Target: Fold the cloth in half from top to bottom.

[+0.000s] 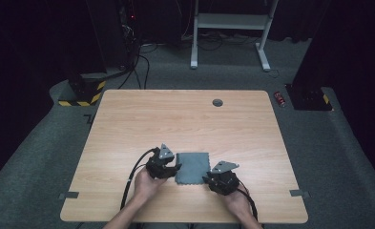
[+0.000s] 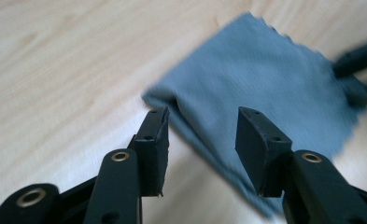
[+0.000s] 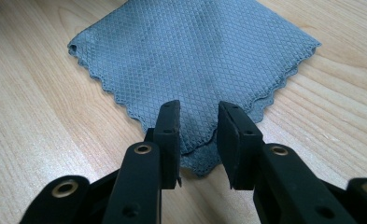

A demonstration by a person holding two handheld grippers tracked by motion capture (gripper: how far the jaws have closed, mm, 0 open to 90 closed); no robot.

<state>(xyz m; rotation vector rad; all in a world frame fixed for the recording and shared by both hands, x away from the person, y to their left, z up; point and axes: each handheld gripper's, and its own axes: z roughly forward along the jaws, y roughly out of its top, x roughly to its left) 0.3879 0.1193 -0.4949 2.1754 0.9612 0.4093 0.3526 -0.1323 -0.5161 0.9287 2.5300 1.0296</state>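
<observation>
Both hand-held grippers, left (image 1: 170,168) and right (image 1: 213,179), are straddling corners of the grey cloth (image 1: 192,167) (jaws parted, gripping nothing).

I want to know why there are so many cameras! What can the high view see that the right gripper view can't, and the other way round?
The high view takes in the whole wooden table, the floor around it, a white metal frame behind, both hands and both tongs, the left and the right, one at each side of the grey cloth. The right gripper view sits close: it shows the cloth's diamond weave, its wavy edge, and the right tongs open around a corner where two layers lie stacked. Both show the cloth lying on the wood.
</observation>
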